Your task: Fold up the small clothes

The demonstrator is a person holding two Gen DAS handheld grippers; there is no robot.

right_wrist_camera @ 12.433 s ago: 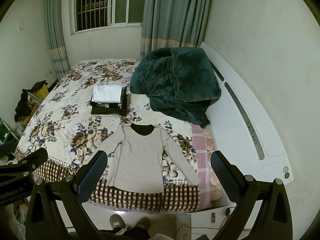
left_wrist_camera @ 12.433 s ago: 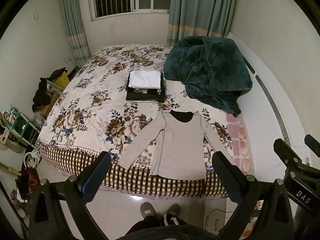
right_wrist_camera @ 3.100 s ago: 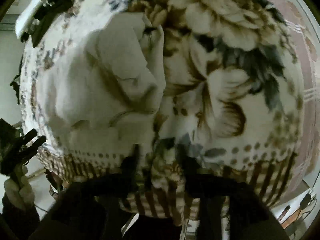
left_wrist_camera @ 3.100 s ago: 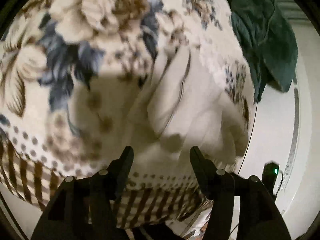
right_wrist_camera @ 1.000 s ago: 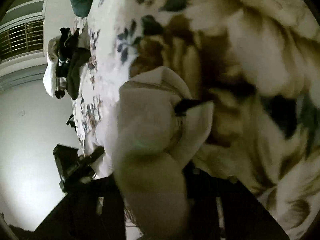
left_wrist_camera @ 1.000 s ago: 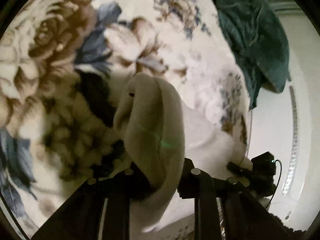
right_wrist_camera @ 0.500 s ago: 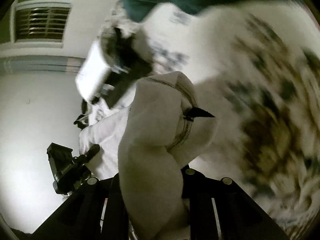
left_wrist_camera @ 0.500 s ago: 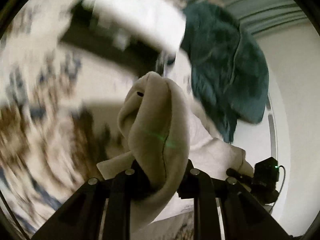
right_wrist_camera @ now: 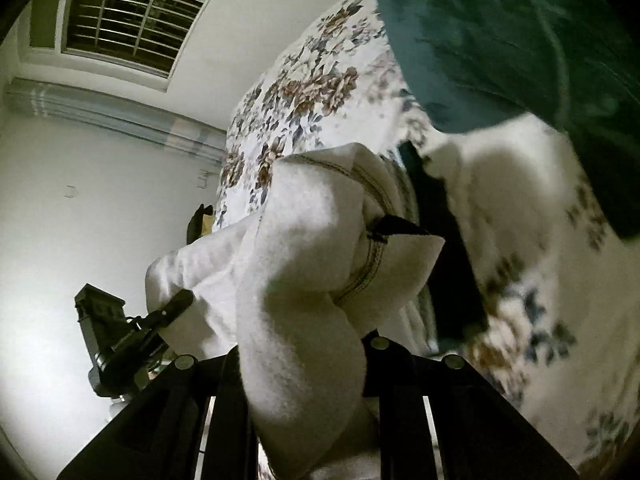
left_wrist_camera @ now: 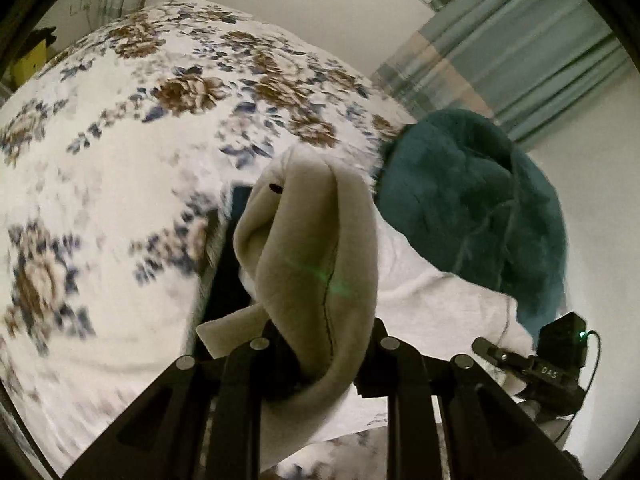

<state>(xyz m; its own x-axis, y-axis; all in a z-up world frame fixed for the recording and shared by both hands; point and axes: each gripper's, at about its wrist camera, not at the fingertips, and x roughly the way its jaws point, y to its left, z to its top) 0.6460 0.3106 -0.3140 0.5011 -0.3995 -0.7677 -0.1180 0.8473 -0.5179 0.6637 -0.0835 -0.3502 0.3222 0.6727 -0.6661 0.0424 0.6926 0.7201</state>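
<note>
A beige long-sleeved shirt [left_wrist_camera: 316, 256] is bunched between the fingers of my left gripper [left_wrist_camera: 324, 344], which is shut on it and holds it above the bed. The same shirt [right_wrist_camera: 304, 292] is bunched in my right gripper [right_wrist_camera: 308, 352], also shut on it. The cloth stretches between the two grippers. The right gripper shows in the left wrist view [left_wrist_camera: 532, 364] and the left gripper shows in the right wrist view [right_wrist_camera: 132, 336]. A stack of folded dark and white clothes [right_wrist_camera: 448, 264] lies just beyond the held shirt, partly hidden by it.
The bed has a floral cover [left_wrist_camera: 120, 160]. A dark green blanket [left_wrist_camera: 480, 200] is heaped on the bed at the right, also in the right wrist view [right_wrist_camera: 520, 48]. A barred window [right_wrist_camera: 128, 20] and striped curtains [left_wrist_camera: 520, 52] are on the far wall.
Both grippers closed on the shirt lying flat on the bed and lifted it. In the last second they have swung up and forward with it, toward the stack of folded clothes.
</note>
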